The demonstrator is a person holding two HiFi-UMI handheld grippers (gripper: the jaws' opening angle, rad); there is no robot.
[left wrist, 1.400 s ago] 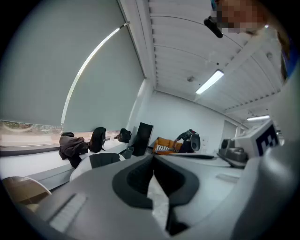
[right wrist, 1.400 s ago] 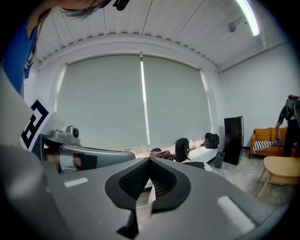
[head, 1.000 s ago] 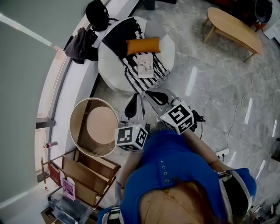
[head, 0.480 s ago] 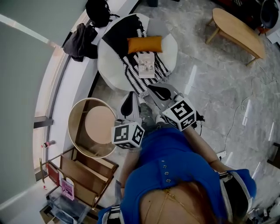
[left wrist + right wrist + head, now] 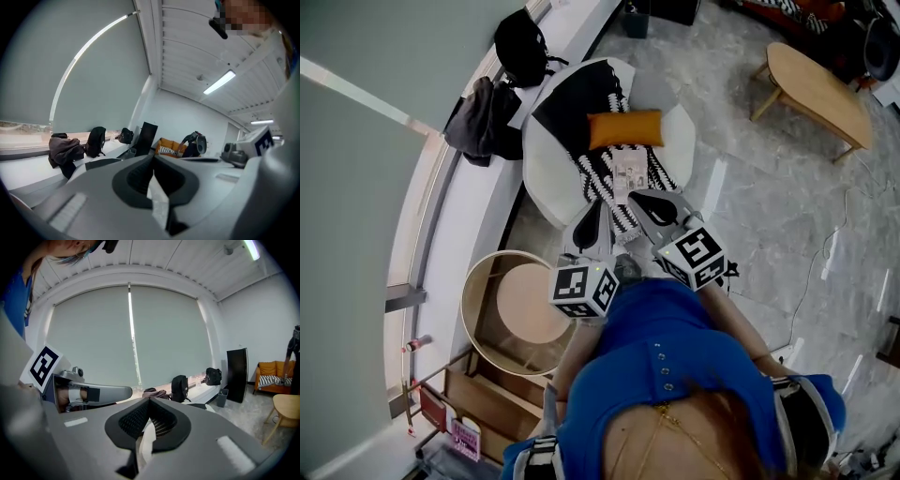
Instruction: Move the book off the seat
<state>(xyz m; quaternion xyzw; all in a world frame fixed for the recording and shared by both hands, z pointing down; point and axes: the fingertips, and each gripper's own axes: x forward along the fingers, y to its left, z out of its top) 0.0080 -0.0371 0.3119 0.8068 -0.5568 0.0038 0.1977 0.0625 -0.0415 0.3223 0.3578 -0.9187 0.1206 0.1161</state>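
Observation:
A thin pale book [image 5: 630, 173] lies on the black-and-white striped blanket [image 5: 581, 103] that drapes the round white seat [image 5: 546, 178], just below an orange cushion [image 5: 625, 129]. My left gripper [image 5: 602, 206] hovers over the seat's near edge, left of the book, and is shut and empty. My right gripper [image 5: 636, 194] is also shut and empty, its tip right at the book's near end. In the left gripper view the left gripper [image 5: 152, 157] points across the room, and in the right gripper view the right gripper [image 5: 149, 400] faces the window; neither view shows the book.
A round wooden tub table [image 5: 520, 300] stands left of me, with a wooden rack [image 5: 487, 403] nearer. A black backpack [image 5: 523, 42] and a dark jacket [image 5: 478, 117] lie on the window ledge. A wooden coffee table [image 5: 820, 89] stands far right. A cable [image 5: 811, 253] trails over the marble floor.
I have stepped closer to the seat. Both shut grippers have moved forward, from over the floor to the seat's near edge by the book.

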